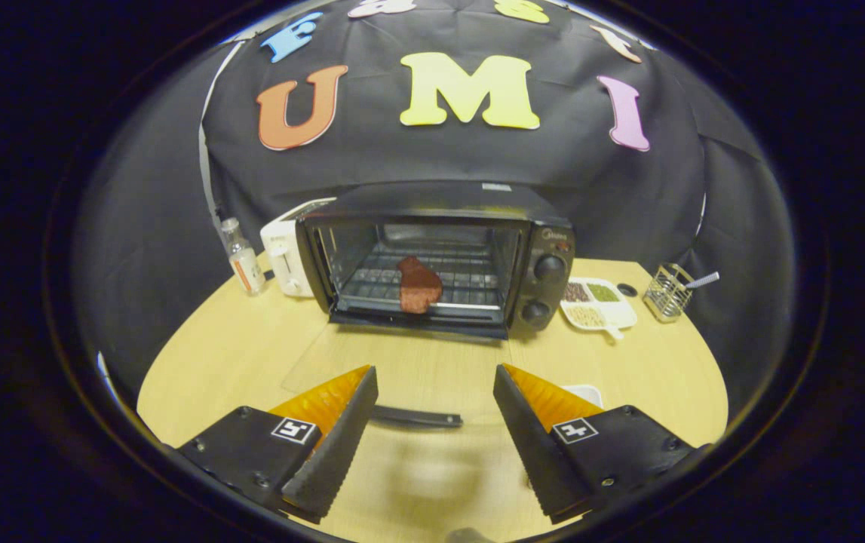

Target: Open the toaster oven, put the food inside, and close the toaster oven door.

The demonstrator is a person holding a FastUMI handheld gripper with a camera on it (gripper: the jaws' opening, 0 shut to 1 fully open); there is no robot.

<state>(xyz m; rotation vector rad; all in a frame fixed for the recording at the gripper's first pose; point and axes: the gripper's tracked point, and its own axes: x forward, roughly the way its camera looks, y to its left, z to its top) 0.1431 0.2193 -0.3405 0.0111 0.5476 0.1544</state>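
Ahead, toaster oven (436,260) open on pale wooden table (251,354), food (418,284) seemingly racked inside, claw (436,388) wide, empty.

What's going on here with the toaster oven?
A person is working hand-held tongs at a wooden table. The toaster oven stands open, its glass door folded down flat toward the tongs, and a reddish piece of food already sits on the rack inside. The tongs are open and hold nothing, with the door's handle between the fingers. Closing the door is what remains.
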